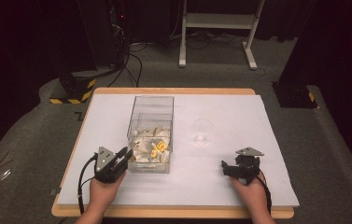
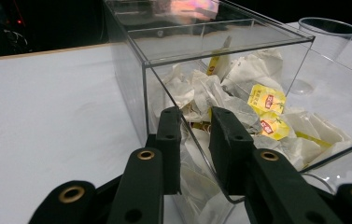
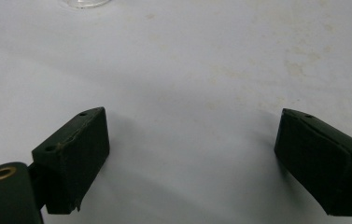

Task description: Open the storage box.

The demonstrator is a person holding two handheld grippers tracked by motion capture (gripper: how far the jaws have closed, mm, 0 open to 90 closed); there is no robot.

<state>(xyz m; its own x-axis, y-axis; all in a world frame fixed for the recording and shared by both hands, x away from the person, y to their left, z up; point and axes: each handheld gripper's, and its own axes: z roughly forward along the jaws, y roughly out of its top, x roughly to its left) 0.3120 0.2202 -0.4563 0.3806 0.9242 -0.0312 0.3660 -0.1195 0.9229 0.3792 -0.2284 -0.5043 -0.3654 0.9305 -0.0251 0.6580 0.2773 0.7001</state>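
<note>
Your left hand-held gripper (image 2: pixel 195 140) pinches the clear box (image 2: pixel 220 51) wall (stiff, slippery) by the desk's near edge; the right one (image 3: pixel 192 163) gapes.

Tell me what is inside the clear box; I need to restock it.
The clear box holds a pile of white paper tea bag packets, some with yellow labels. What lies beneath the pile is covered.

The left gripper (image 1: pixel 126 154) is held at the near left, its fingers (image 2: pixel 170 140) drawn close together. The right gripper (image 1: pixel 230 169) is held at the near right, its fingers (image 3: pixel 78 154) spread wide apart.
</note>
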